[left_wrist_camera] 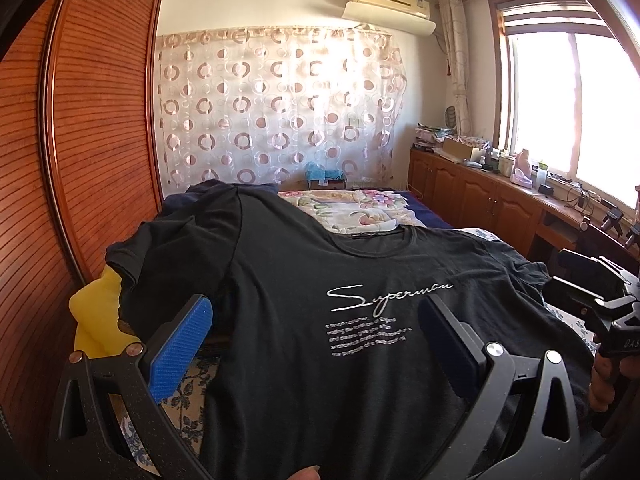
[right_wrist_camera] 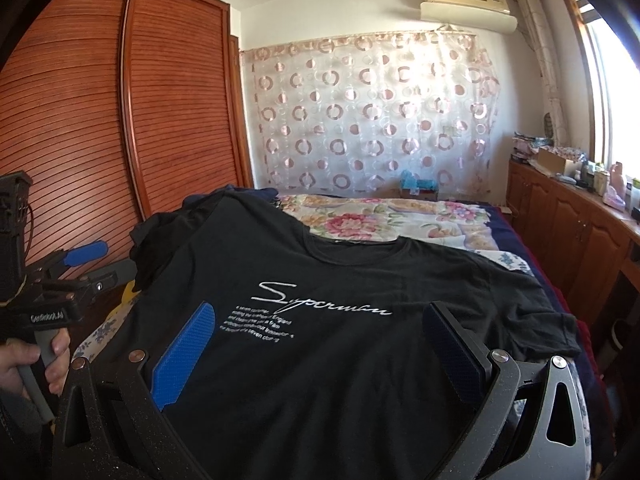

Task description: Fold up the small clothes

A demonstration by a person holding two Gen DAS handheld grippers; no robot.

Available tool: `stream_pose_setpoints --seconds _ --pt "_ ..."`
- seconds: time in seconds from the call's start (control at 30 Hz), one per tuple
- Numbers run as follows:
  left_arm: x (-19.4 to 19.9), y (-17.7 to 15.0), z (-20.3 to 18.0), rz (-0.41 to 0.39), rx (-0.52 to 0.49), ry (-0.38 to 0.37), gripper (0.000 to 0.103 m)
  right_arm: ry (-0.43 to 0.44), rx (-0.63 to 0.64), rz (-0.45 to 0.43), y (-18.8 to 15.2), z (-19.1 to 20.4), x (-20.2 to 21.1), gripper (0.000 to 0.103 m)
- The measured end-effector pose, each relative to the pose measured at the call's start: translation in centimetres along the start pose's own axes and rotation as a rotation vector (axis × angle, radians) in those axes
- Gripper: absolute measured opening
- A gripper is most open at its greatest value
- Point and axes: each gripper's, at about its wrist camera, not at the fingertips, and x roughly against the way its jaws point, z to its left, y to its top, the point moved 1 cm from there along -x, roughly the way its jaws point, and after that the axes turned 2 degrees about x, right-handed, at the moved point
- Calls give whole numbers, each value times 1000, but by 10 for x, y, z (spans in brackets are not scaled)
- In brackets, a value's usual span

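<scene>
A black T-shirt [left_wrist_camera: 304, 304] with white "Superman" lettering lies spread face up on the bed, collar away from me; it also shows in the right wrist view [right_wrist_camera: 320, 320]. My left gripper [left_wrist_camera: 316, 316] is open, its blue-padded fingers [left_wrist_camera: 182, 340] wide apart over the shirt's lower half. My right gripper [right_wrist_camera: 320, 324] is open too, fingers [right_wrist_camera: 184, 352] wide apart over the lower chest. Neither holds cloth. The left gripper shows at the left of the right wrist view [right_wrist_camera: 86, 254]; the right gripper's body shows at the right edge of the left wrist view [left_wrist_camera: 596, 304].
The bed carries a floral quilt [right_wrist_camera: 380, 220] beyond the shirt. A tall wooden wardrobe [left_wrist_camera: 92, 128] stands close on the left. A yellow object [left_wrist_camera: 96, 320] lies at the bed's left edge. A cluttered wooden cabinet [left_wrist_camera: 500, 192] runs under the window at right.
</scene>
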Motion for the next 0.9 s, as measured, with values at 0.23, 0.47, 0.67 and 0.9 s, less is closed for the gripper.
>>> stream_pose_setpoints --seconds 0.23,0.47,0.67,0.9 --pt "-15 5 45 43 0 68 103 76 34 46 11 -3 -23 102" --pt "-29 10 92 81 18 112 103 159 51 110 18 -12 -44 95" --pt "-44 21 119 112 19 104 95 186 81 131 27 -19 -57 93" --pt "-75 28 149 186 36 98 62 193 84 151 22 -22 -67 93"
